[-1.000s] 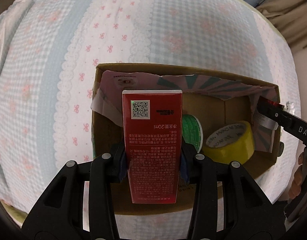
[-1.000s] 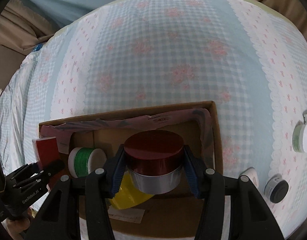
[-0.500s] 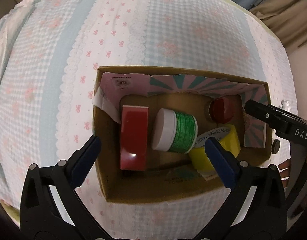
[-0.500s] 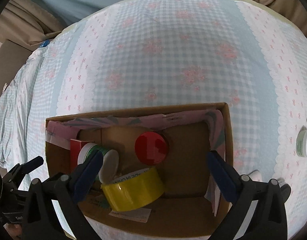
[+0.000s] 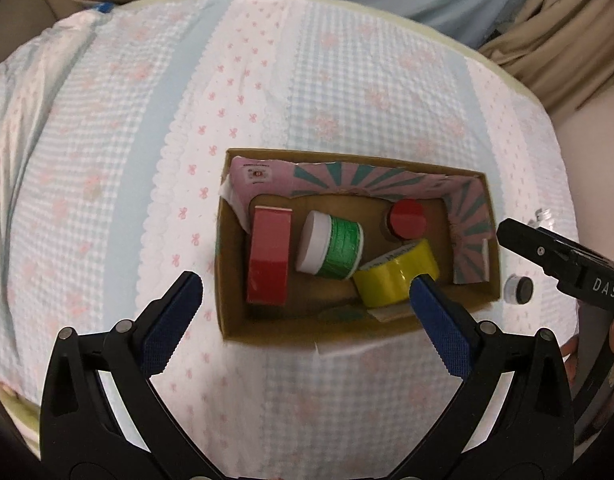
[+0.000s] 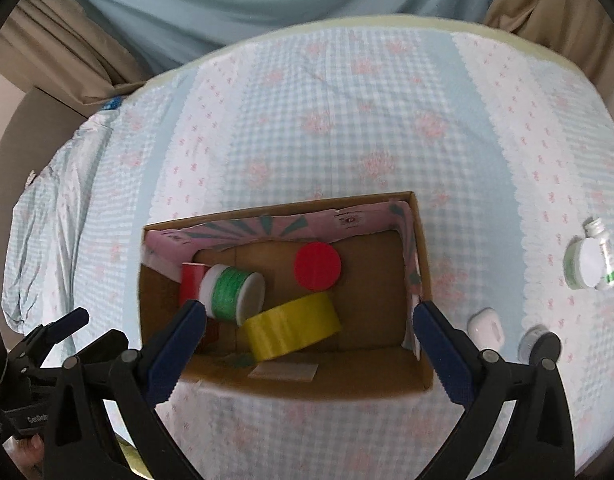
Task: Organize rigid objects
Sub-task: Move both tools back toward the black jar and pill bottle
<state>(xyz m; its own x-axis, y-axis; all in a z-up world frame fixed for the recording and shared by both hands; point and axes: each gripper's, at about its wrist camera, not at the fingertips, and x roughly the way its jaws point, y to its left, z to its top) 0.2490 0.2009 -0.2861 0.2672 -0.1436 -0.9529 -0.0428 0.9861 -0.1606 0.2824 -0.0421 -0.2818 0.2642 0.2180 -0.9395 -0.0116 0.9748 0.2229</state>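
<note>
A cardboard box (image 5: 231, 312) (image 6: 425, 280) lies on the bed. Inside it are a red carton (image 5: 269, 256) (image 6: 191, 284), a green jar with a white lid (image 5: 333, 248) (image 6: 233, 292) on its side, a red-lidded tin (image 5: 407, 220) (image 6: 317, 266) and a yellow tape roll (image 5: 397, 278) (image 6: 293, 326). My left gripper (image 5: 305, 292) hangs open above the box's near left part, holding nothing. My right gripper (image 6: 309, 320) hangs open above the box, also with nothing in it.
Right of the box on the checked sheet lie a white bottle and a green-and-white jar (image 6: 591, 258), a small white case (image 6: 485, 324) and a dark-lidded pot (image 6: 541, 346) (image 5: 519, 290). Curtains hang beyond the bed's far edge.
Both grippers let go: the red carton now lies in the box's left end and the red-lidded tin stands at the back. Both grippers opened wide and rose away from the box.
</note>
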